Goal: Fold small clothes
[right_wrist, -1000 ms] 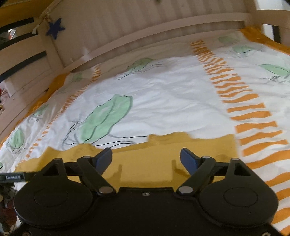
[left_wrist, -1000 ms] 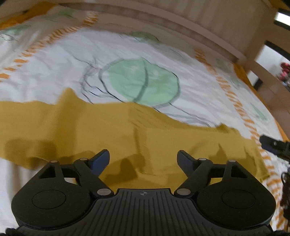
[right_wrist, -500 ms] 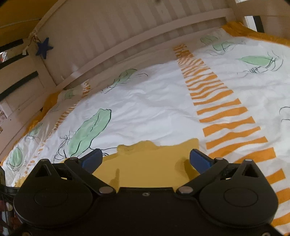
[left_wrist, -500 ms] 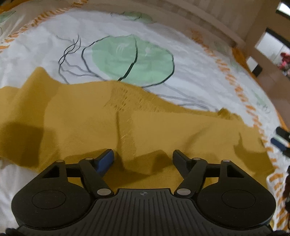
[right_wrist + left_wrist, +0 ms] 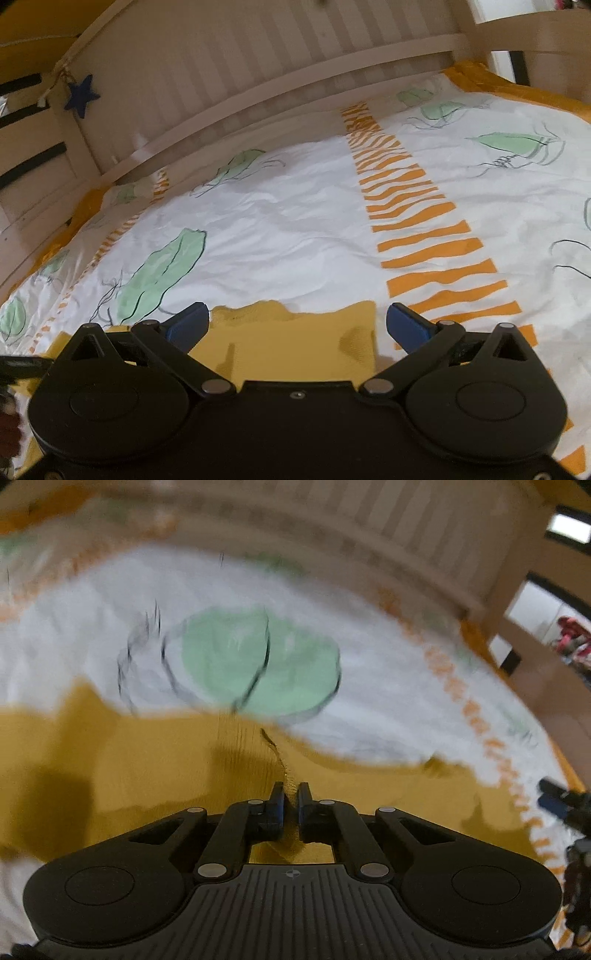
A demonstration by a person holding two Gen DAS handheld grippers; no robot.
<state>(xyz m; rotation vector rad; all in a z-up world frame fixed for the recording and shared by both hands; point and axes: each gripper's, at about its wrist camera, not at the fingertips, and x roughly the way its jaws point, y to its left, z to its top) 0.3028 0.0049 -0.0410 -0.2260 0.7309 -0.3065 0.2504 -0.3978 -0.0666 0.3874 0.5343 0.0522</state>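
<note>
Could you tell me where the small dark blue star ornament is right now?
In the right wrist view, the small dark blue star ornament hangs at upper left on the pale wooden bed frame, above the bedspread's far-left corner.

Garment [image 5: 155,768] lies flat on bedspread [image 5: 295,229]; slatted bed rail [image 5: 258,66] behind; star [image 5: 82,95] hangs at rail's left end.

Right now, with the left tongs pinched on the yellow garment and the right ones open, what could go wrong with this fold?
1. The left tongs appear shut on only a thin ridge of the yellow garment; it may slip out when lifted.
2. The right tongs hang open over the garment's corner, gripping nothing, so a lift could drag the cloth skewed.
3. The left view is blurred, so the grip is hard to confirm.
</note>
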